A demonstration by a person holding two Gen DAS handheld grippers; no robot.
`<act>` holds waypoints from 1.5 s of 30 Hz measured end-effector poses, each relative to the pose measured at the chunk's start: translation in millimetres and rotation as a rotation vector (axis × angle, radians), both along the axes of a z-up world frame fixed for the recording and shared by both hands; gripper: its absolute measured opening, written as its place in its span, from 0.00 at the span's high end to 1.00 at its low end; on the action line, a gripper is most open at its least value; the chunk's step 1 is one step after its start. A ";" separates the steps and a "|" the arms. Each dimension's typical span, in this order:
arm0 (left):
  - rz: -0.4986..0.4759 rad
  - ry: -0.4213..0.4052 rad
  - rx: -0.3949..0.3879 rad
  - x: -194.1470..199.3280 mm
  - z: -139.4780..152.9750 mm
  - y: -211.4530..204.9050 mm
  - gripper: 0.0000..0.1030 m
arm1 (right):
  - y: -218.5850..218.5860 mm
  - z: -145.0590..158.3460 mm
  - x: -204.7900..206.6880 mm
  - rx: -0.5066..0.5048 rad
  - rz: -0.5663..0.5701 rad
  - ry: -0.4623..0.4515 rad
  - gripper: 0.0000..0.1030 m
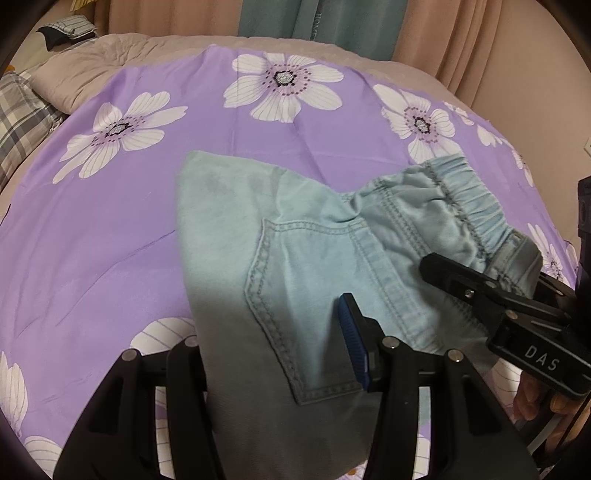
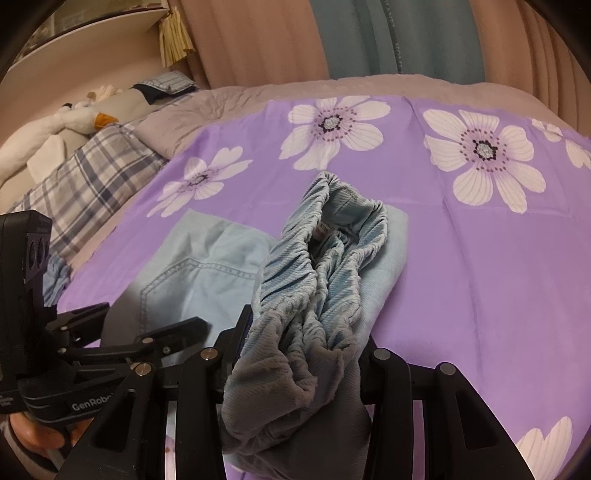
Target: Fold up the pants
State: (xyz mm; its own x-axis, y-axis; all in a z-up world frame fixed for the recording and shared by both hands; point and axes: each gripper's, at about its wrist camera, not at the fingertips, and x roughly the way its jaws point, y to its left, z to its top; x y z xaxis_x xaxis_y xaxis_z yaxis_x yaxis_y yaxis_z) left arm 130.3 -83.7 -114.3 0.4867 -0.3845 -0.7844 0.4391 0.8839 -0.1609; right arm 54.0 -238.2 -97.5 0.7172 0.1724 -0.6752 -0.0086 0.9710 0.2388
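Observation:
Light blue denim pants [image 1: 295, 240] lie on a purple flowered sheet [image 1: 110, 221], back pocket up, elastic waistband [image 1: 465, 192] toward the right. My left gripper [image 1: 280, 350] holds a fold of the pants between its fingers; only the blue-padded right finger [image 1: 354, 343] shows, the left one is under cloth. My right gripper [image 2: 299, 354] is shut on the bunched waistband [image 2: 317, 266], which drapes over its fingers and is lifted off the sheet. It shows in the left wrist view [image 1: 480, 291] at the waistband's corner. The left gripper shows in the right wrist view [image 2: 147, 332].
The sheet covers a beige bed [image 2: 236, 99]. A plaid pillow [image 2: 85, 177] and a stuffed toy [image 2: 74, 118] lie at the left. Curtains [image 2: 369, 37] hang behind the bed. Folded clothes [image 1: 70, 29] sit at the far left.

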 end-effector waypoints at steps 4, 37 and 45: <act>0.022 0.019 0.017 4.3 -4.8 3.9 0.48 | -5.3 -4.9 0.5 0.007 -0.020 0.031 0.58; 0.127 0.000 0.109 -34.8 -3.8 27.0 0.20 | -22.5 -20.0 -37.0 0.041 -0.132 0.142 0.25; 0.131 -0.026 0.140 -66.7 26.0 28.5 0.01 | -18.2 8.1 -70.5 0.020 -0.124 0.117 0.09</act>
